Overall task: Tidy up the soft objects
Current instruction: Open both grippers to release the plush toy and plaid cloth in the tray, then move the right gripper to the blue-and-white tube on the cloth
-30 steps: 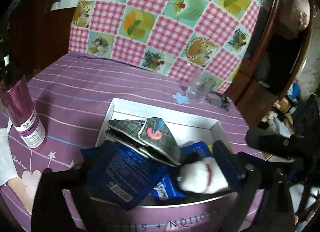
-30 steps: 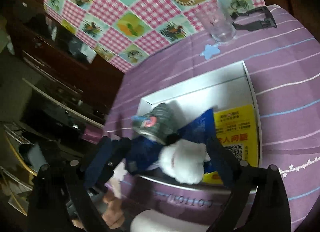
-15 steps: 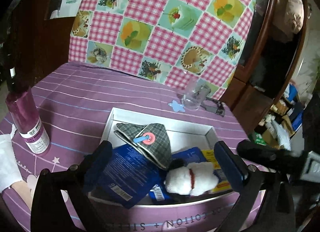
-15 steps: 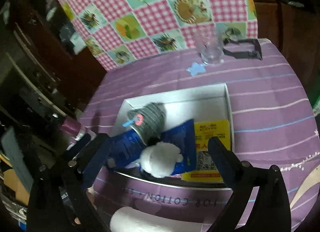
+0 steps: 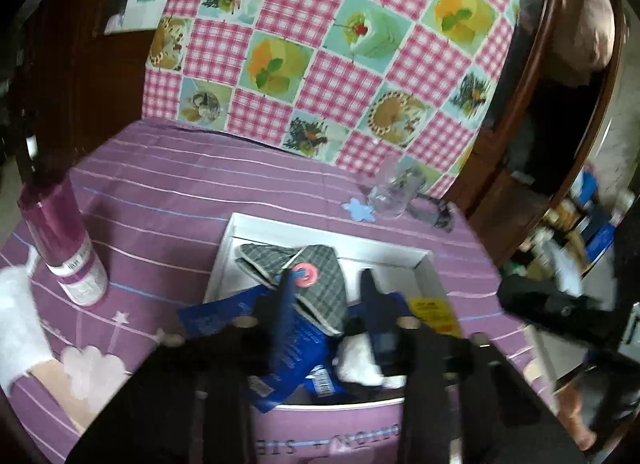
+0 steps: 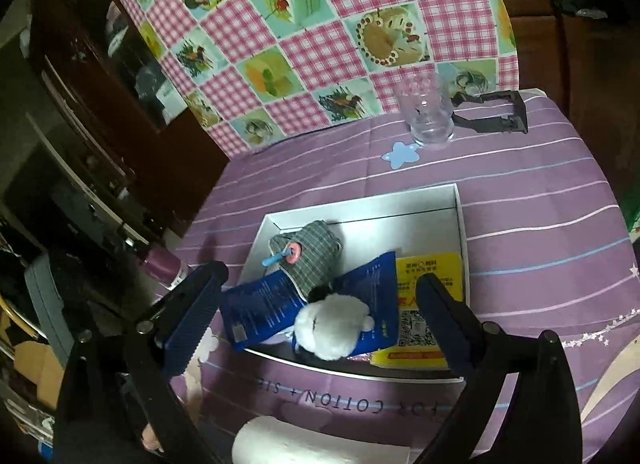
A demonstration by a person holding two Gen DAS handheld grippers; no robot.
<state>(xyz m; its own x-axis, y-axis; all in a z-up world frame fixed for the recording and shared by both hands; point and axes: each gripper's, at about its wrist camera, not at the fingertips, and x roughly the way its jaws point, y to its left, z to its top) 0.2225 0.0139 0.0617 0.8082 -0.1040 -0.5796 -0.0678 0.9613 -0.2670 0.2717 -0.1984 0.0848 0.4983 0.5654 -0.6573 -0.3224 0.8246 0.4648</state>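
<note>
A white box (image 6: 460, 223) on the purple cloth holds a grey plaid pouch (image 6: 316, 256), blue packets (image 6: 260, 304), a yellow card (image 6: 424, 296) and a white plush toy (image 6: 328, 328). My right gripper (image 6: 320, 320) hangs open and wide above the box's near edge, and the plush lies free below it. In the left wrist view the box (image 5: 320, 227), pouch (image 5: 320, 276) and plush (image 5: 356, 360) lie under my left gripper (image 5: 328, 304). Its jaws are closing, a narrow gap remains between them, and the pads press on nothing.
A clear glass (image 6: 428, 111), a black clip (image 6: 496, 115) and a blue star (image 6: 400, 153) sit behind the box. A purple bottle (image 5: 68, 240) stands to the left. A white roll (image 6: 312, 444) lies at the near edge. A checked cushion (image 5: 320, 43) backs the table.
The left gripper's jaws have gone from wide apart to a narrow gap. The right gripper has rolled and lifted a little off the plush, which stays in the box.
</note>
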